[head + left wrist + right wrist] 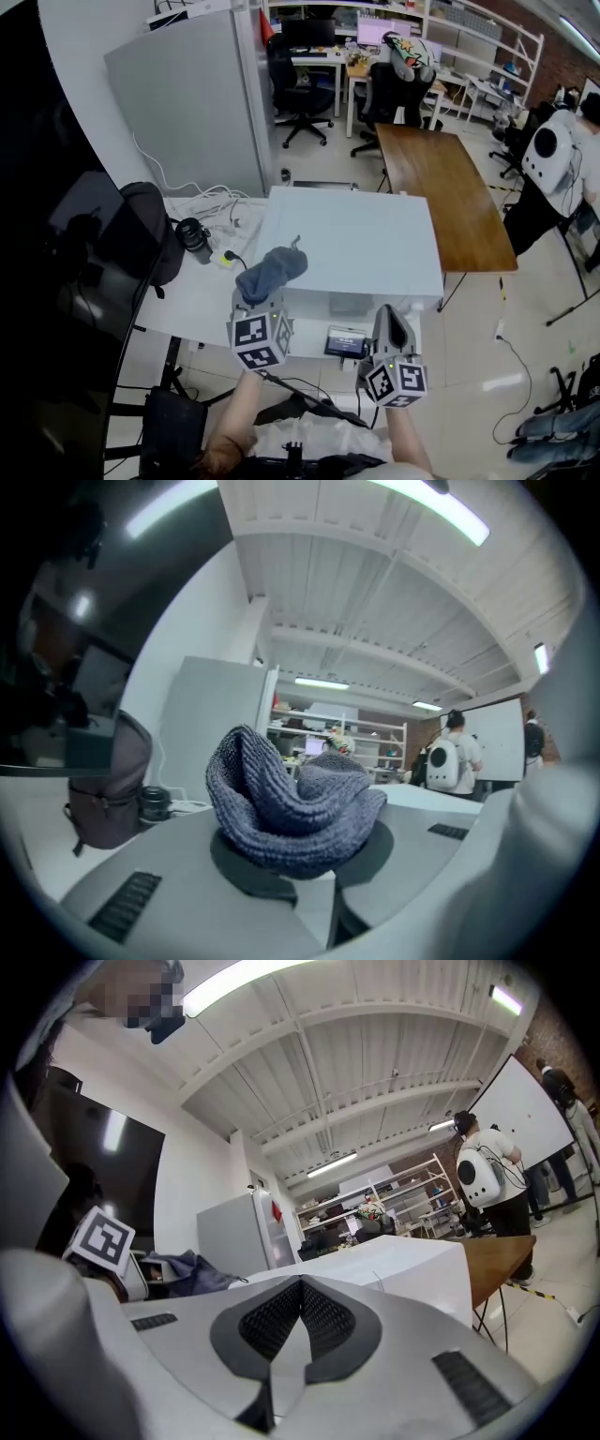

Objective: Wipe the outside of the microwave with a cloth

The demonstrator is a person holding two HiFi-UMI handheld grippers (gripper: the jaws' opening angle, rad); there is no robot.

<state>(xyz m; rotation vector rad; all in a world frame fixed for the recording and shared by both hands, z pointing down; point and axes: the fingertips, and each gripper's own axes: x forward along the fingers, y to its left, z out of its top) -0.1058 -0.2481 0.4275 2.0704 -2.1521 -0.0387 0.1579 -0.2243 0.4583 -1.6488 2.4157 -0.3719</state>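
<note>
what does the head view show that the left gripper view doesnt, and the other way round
Only the head view: the right gripper and the wooden table. Only the left gripper view: the ceiling lights and, close up, the left gripper's tongs shut on the blue cloth. Both: that cloth, the grey cabinet and the black bag.

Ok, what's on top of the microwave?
Only the cloth, shut in the left gripper, over the microwave, near left corner; the rest looks bare. The patch beneath the cloth is hidden.
</note>
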